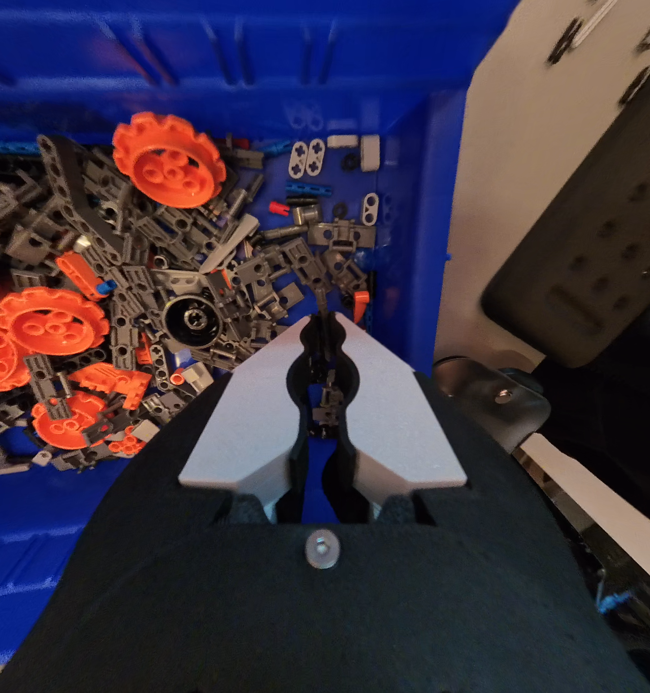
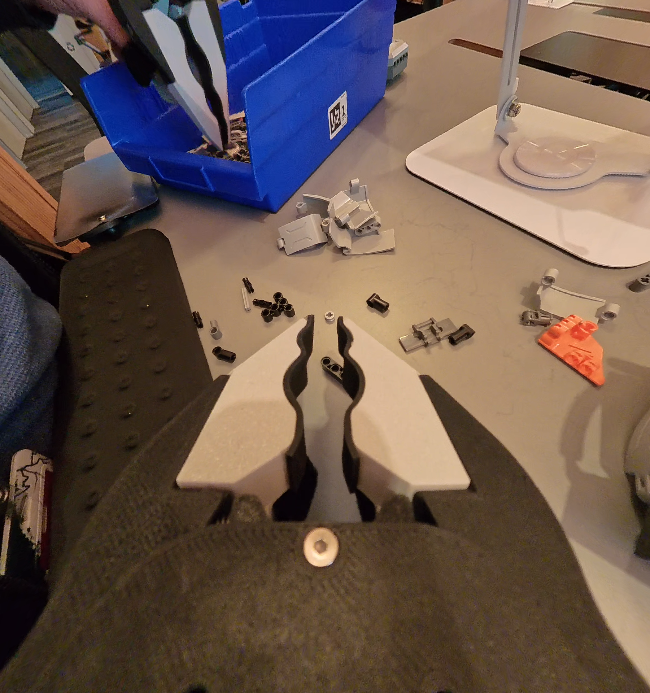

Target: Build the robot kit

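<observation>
Reaching into blue bin (image 1: 241,75) with left gripper (image 1: 321,318), nearly closed and pinching a thin dark grey rod piece (image 1: 321,300) at the right edge of the parts pile, well right of the orange wheels (image 1: 169,161). Holding right gripper (image 2: 325,318) slightly spread over grey table (image 2: 465,412), gripping nothing, pointing at small light grey bush (image 2: 329,316) just past the tips, straddling short black beam (image 2: 332,364). Seeing grey panels (image 2: 338,221), black pins (image 2: 276,305) and orange panel (image 2: 574,348) lying loose outside the bin.

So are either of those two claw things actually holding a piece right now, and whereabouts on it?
The left gripper pinches a chain of dark grey pieces lengthwise between nearly shut jaws, over the blue bin. The right gripper holds nothing.
</observation>
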### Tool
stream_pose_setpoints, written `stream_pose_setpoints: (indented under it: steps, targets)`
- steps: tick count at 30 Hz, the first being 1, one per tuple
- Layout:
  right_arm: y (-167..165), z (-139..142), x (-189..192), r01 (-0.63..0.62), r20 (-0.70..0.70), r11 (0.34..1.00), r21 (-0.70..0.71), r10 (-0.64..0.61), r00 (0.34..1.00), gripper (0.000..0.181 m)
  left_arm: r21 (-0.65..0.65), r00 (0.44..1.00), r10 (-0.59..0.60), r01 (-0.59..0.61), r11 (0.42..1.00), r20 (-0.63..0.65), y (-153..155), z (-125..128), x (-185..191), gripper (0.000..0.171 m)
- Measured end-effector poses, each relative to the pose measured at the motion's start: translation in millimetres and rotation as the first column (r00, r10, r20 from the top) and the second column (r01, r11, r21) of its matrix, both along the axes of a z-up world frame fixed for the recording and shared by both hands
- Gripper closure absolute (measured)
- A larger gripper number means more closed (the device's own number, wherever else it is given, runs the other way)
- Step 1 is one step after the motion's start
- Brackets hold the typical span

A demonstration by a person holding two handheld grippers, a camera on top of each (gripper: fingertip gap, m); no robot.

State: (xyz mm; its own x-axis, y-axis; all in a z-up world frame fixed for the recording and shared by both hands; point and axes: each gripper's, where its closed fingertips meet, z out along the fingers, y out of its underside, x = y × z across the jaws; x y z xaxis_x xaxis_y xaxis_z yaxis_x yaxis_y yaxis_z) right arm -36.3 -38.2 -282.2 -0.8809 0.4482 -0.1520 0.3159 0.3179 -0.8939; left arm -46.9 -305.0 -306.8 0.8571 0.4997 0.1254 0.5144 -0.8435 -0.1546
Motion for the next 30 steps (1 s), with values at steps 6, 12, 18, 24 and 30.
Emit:
stream_pose_setpoints:
  steps: [6, 12, 18, 24, 30]
  targets:
    - [0, 3, 1, 0.000, -0.011, 1.000, -0.010, 0.000, 1.000, 0.172, 0.121, 0.998, 0.029, -0.023, 0.992, -0.051, 12, 25, -9, 0.168]
    - [1, 8, 2, 0.001, -0.021, 1.000, -0.024, -0.001, 1.000, 0.171, 0.198, 0.990, 0.043, -0.016, 0.980, -0.134, 29, 51, -18, 0.168]
    - [1, 22, 4, 0.001, -0.017, 0.998, -0.059, -0.002, 1.000, 0.171, 0.278, 0.977, -0.008, 0.068, 0.958, -0.213, 75, 84, -19, 0.168]
    - [-5, 51, 6, -0.020, -0.041, 0.995, -0.101, 0.016, 0.999, 0.170, 0.362, 0.963, -0.062, 0.159, 0.918, -0.263, 127, 102, -14, 0.167]
    - [-8, 84, 5, -0.032, -0.097, 0.987, -0.155, 0.017, 0.995, 0.167, 0.463, 0.961, -0.094, 0.210, 0.861, -0.260, 190, 107, -6, 0.168]
